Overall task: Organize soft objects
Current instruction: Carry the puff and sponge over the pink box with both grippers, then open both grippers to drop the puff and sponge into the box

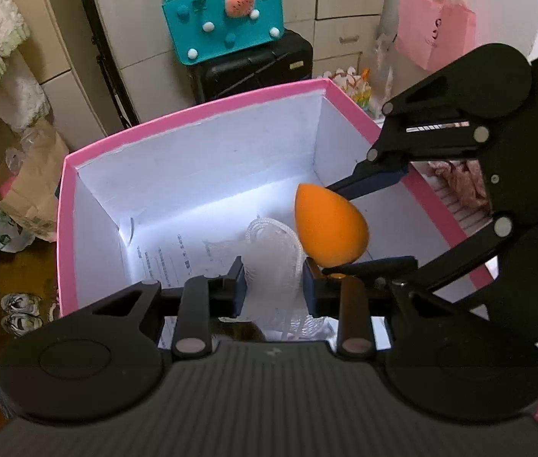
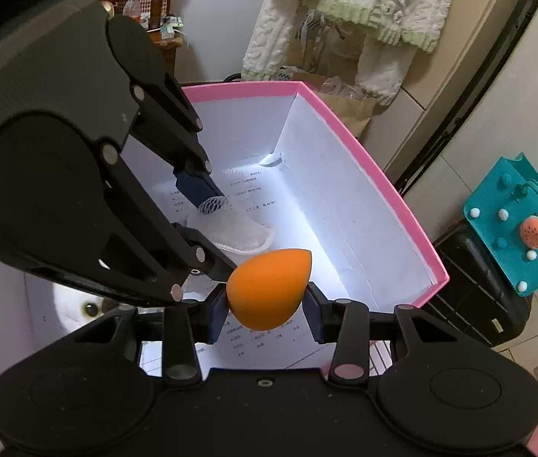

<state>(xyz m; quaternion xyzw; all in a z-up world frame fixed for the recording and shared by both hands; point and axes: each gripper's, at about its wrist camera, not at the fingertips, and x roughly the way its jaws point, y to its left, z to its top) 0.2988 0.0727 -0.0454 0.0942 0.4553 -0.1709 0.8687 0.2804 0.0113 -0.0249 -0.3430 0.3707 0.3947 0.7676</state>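
Observation:
A pink box with white inner walls stands open below both grippers. My left gripper is shut on a white mesh pouch, which hangs down to the box floor; in the right wrist view the pouch lies under the left gripper. My right gripper is shut on an orange teardrop sponge and holds it over the box. In the left wrist view the sponge sits between the right gripper's fingers, next to the pouch.
A printed paper sheet lines the box floor. A plush toy with an eye lies in the box's near corner. A teal felt bag stands on a black suitcase. A pink bag and a paper bag flank the box.

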